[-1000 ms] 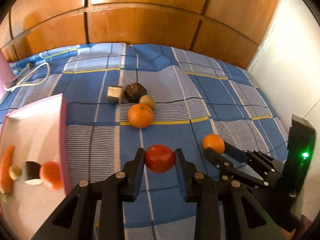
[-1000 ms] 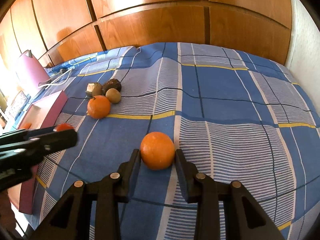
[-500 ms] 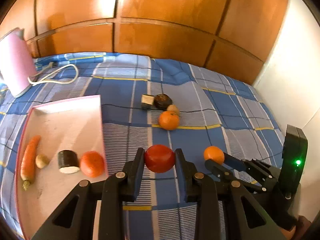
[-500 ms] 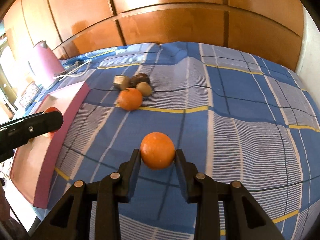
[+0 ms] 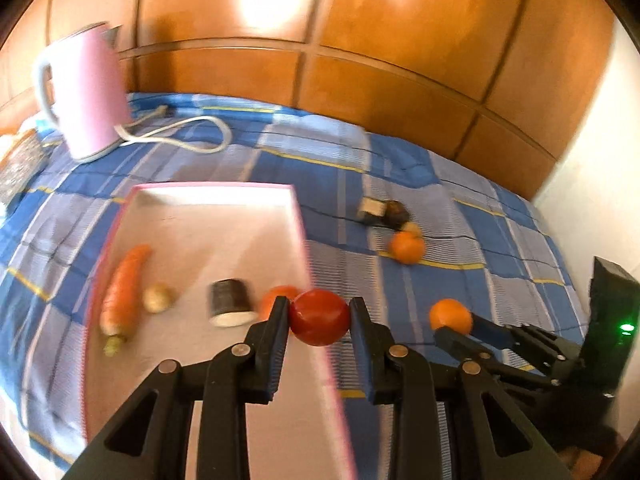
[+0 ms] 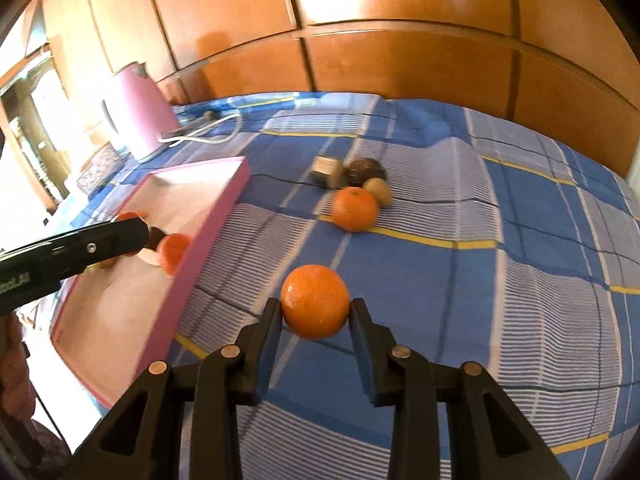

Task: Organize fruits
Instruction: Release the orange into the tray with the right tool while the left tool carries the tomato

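The left claw [image 5: 319,316], clamped on a red tomato [image 5: 319,317], has swung over the pink tray's [image 5: 298,216] right rim. The right claw [image 6: 315,312], beside that tray, grips an orange [image 6: 315,301]. Both look ready for placing.

**Checked bed, tray and loose fruit**

A bed under a blue checked cover [image 6: 460,280] carries a pink tray [image 6: 208,232] on its left side. Behind the tray stands a pink kettle [image 5: 90,92] with its white cord [image 5: 188,136]. Right of the tray an orange [image 6: 355,209] lies beside a small brown fruit [image 6: 379,191], a dark fruit [image 6: 362,170] and a cut block [image 6: 326,170].
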{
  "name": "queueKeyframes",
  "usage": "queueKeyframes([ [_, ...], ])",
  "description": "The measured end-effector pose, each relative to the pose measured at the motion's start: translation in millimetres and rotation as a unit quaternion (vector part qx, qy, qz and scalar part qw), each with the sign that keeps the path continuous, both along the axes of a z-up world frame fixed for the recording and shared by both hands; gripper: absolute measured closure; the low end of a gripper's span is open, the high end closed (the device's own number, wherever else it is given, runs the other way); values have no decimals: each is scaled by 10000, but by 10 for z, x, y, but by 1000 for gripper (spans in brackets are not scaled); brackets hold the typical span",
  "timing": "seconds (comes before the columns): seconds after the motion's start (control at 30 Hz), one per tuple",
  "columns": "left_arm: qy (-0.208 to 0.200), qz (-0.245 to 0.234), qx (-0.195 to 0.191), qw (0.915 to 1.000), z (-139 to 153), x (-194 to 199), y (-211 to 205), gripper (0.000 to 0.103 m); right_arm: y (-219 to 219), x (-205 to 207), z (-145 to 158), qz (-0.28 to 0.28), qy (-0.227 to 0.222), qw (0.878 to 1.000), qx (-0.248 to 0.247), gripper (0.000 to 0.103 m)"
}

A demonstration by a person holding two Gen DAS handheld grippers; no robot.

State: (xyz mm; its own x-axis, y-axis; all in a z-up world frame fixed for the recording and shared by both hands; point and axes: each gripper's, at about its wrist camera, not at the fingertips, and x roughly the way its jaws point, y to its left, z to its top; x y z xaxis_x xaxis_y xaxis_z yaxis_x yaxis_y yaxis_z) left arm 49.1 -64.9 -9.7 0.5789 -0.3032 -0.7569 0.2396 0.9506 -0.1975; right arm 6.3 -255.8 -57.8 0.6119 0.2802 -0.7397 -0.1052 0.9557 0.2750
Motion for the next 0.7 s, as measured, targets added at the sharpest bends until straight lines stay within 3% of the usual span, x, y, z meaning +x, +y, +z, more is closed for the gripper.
queueKeyframes([
  [0.37,182,994,-72,9949,-146,-65,945,73,676,165,216,1201,29,9919,412,68],
  [0.5,225,1113,-101,9935,-190,-88,1052,72,973,265,181,1558,233,9862,507,68],
  [0.7,267,1200,-50,9924,-225,-103,1073,69,1369,357,54,1782,423,9830,137,67],
])
